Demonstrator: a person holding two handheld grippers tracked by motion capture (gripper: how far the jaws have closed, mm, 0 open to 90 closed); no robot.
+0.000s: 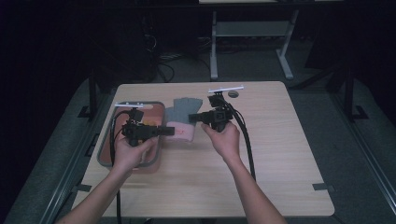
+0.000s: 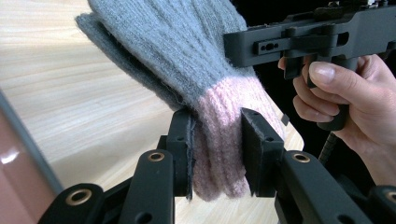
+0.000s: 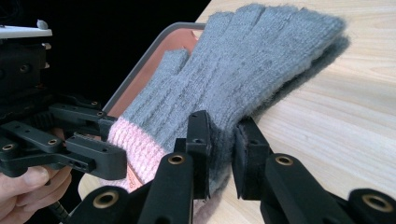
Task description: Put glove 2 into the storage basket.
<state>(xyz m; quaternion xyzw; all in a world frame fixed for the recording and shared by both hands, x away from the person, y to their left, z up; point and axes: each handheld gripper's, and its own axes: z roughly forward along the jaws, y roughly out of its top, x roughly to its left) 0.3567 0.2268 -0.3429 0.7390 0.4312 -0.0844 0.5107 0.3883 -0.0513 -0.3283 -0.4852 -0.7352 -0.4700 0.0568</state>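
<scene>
Carrying gloves (image 1: pixel 184 119), grey with pink cuffs, above the bench (image 1: pixel 280 158) beside the tray (image 1: pixel 154 163) near its left edge; left gripper (image 2: pixel 217 140) jaws pinching cuff, right gripper (image 3: pixel 222 140) jaws pinching palm. Next: likely lowering both together.

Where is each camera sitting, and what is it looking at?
High view: above the person's side, looking forward and down on the table; both forearms, the left gripper and right gripper show, with the tray.
Left gripper view: rides the left gripper, looking along its jaws shut on the pink cuff of the gloves; the other hand shows.
Right gripper view: rides the right gripper, jaws shut on the grey part.
Shared: both gripper views show the gloves and the opposite gripper.
</scene>
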